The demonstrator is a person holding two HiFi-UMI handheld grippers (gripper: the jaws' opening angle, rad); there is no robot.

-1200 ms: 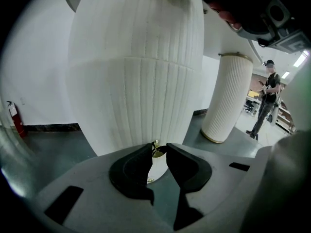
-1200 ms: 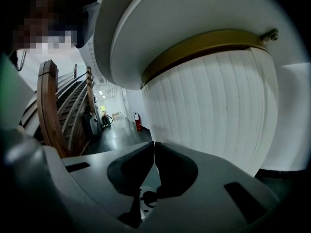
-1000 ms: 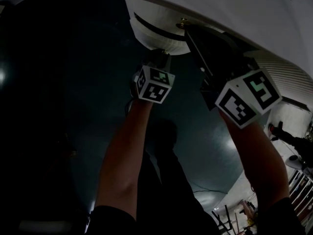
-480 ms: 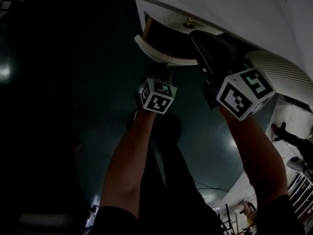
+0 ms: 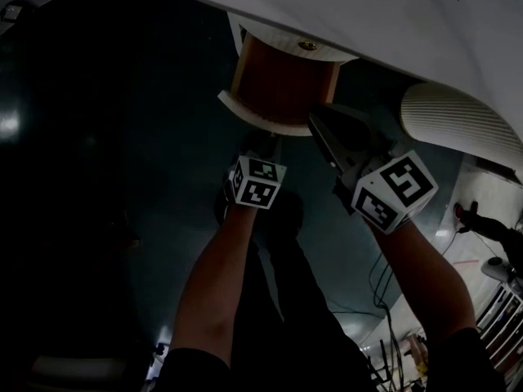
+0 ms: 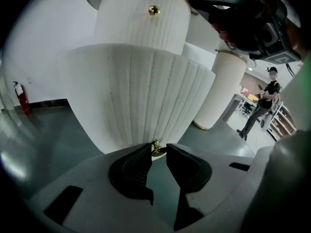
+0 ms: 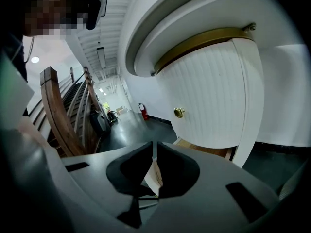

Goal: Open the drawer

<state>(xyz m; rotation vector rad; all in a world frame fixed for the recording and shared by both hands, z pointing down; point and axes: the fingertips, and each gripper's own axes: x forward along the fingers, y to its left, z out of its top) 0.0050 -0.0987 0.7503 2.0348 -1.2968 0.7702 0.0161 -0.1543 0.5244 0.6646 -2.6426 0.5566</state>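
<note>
Drawer [image 5: 282, 84] has slid well out of the cabinet [image 5: 368, 23] at 12 o'clock – wooden sides showing – left claw [image 5: 265, 140] clamped on its brass knob [image 6: 155, 150]. Right claw [image 7: 154, 148] waits at 3 o'clock, jaws together. Best, I judge, to pull straight and level – no twisting
</note>
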